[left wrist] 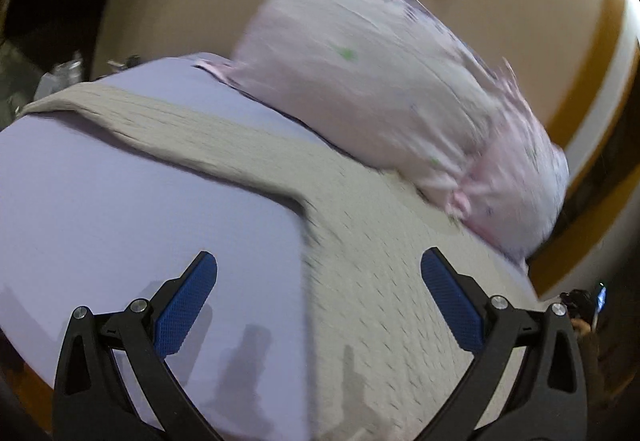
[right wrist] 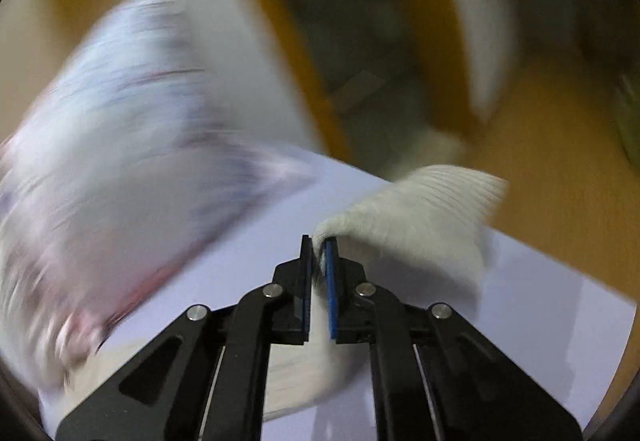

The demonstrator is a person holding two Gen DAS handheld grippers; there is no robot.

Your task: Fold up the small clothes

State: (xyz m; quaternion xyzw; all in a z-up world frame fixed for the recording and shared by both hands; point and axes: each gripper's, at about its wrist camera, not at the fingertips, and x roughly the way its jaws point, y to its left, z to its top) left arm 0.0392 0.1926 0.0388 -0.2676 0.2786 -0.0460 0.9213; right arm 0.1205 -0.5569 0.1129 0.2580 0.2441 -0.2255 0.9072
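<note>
The beige knit garment [left wrist: 360,241] is spread on the bed [left wrist: 120,201] beside the pillow [left wrist: 380,81]. It is judged soft, light and limp; edges are best pinched. One end is clamped in the right gripper [right wrist: 319,241]; the left gripper [left wrist: 319,273] is held wide apart, empty.

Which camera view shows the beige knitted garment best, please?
The left wrist view. There the beige knitted garment lies spread on the lavender sheet, one sleeve stretching left, beside the pillow. The right wrist view shows only a blurred bunch of it, pinched in the right tongs.
</note>
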